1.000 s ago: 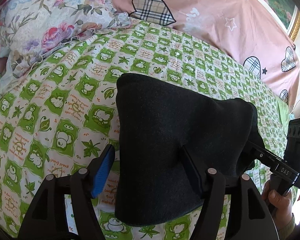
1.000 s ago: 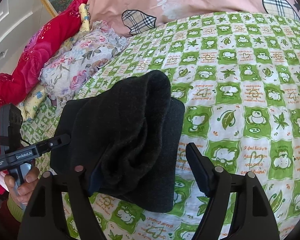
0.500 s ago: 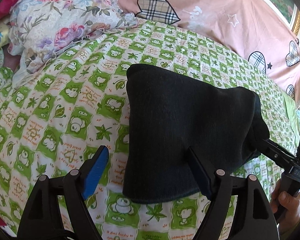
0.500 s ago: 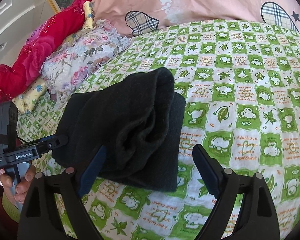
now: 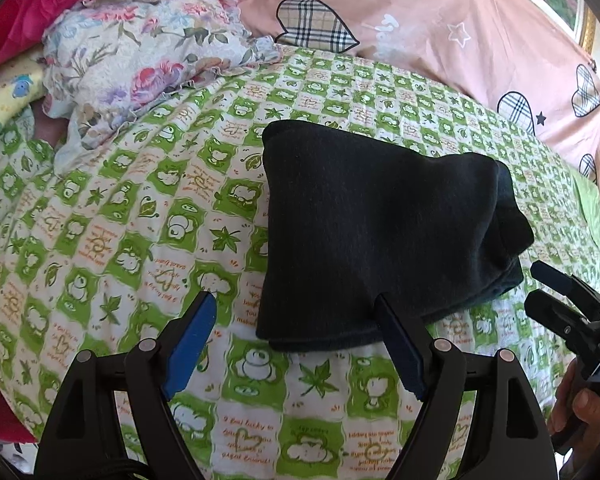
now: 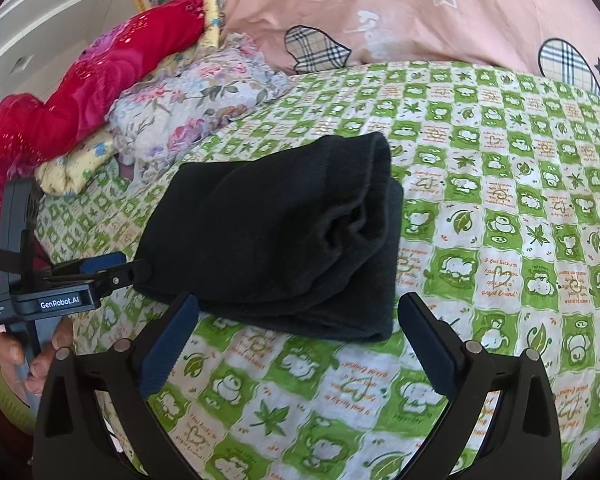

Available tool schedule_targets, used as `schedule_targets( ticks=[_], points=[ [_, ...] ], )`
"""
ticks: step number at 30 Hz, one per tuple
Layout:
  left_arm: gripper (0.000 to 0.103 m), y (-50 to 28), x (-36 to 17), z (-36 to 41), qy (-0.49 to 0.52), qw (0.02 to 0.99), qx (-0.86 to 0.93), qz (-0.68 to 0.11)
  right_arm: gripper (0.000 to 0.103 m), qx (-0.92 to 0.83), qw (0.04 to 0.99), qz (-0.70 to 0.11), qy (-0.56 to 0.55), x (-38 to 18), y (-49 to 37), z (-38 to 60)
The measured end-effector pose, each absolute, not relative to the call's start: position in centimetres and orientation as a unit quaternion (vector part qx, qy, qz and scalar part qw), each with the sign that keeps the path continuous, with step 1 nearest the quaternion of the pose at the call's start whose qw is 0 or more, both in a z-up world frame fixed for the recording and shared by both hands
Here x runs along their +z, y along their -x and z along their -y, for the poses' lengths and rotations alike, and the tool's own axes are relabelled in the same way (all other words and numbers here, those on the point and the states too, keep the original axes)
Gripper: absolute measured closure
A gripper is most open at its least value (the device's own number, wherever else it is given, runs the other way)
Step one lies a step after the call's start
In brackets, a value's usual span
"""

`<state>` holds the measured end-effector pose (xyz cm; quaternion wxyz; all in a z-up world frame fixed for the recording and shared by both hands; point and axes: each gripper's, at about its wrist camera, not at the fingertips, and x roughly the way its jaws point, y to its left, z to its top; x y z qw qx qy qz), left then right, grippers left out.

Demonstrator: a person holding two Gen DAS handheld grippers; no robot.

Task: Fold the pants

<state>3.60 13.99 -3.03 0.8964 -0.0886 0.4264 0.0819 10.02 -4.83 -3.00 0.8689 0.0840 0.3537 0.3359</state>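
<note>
The black pants lie folded into a thick rectangle on the green-and-white sheet. My left gripper is open, drawn back to the bundle's near corner, and its right finger overlaps the cloth edge without pressing it. In the right wrist view the pants show their layered folds. My right gripper hovers at their near edge, jaws opening, pads clear of the cloth. Each gripper also shows in the other's view: right gripper, left gripper.
A floral pillow and a red blanket are piled at the far left. A pink quilt with plaid hearts lies along the back. The person's hands hold the gripper handles at the frame edges.
Both grippers have let go of the pants, widened their jaws and drawn back toward me. The folded pants stay flat on the sheet.
</note>
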Motion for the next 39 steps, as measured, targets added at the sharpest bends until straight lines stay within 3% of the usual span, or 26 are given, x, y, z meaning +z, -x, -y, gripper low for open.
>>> schedule_targets(
  ticks=[39],
  points=[
    [0.018, 1.4, -2.9, -11.5, 0.004, 0.917, 0.133, -0.376, 0.000, 0.340, 0.896, -0.284, -0.041, -2.5, -5.1, 3.7]
  ],
)
